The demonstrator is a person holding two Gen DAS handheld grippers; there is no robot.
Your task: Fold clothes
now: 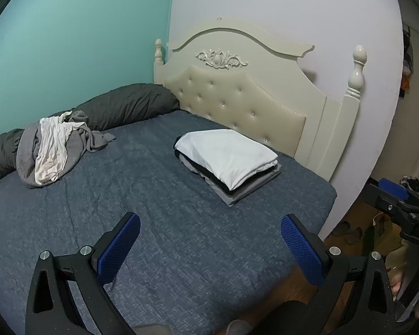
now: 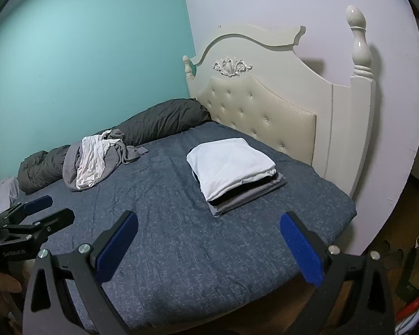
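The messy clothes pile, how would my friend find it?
Start at the cream headboard and follow the dark rolled duvet along the teal wall. The messy clothes pile leans against it: crumpled grey and white, unlike the neat folded stack.

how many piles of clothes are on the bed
2: a neat folded stack near the headboard, white piece on top, and a crumpled unfolded heap by the dark duvet along the teal wall. More clothes may be hidden.

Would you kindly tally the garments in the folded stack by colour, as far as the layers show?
White: 1
Black: 1
Grey: 2, as best the edges show
Total: 4 folded garments; both grippers, left and right, open and empty.
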